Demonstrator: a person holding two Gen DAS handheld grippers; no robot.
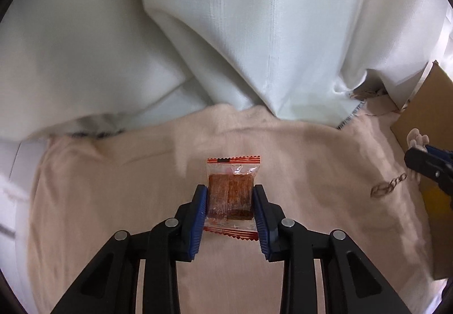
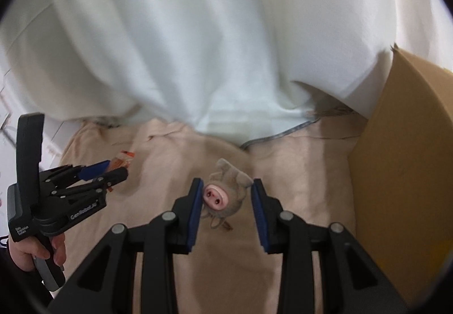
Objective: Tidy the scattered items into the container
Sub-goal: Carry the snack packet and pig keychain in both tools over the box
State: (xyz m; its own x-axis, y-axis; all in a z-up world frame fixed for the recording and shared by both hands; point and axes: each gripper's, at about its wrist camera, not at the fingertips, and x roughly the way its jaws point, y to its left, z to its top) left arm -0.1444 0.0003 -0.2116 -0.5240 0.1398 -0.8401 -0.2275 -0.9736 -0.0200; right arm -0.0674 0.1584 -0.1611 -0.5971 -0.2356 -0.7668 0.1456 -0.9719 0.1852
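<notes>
While left tongs [image 1: 230, 195] pinch snack packet [image 1: 231, 195], right tongs [image 2: 227, 195] open w/ pig toy [image 2: 223, 195] between (untouched)

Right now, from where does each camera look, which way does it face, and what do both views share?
Left wrist: sits on the left gripper, looking forward at the clear orange-edged snack packet between its blue pads.
Right wrist: sits on the right gripper, facing the small grey plush pig; a hand shows.
Shared: beige cloth, white curtain, brown cardboard box.

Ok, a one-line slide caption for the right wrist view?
Right gripper straddling a small pig toy on beige cloth, cardboard box at right, left gripper beside.
</notes>
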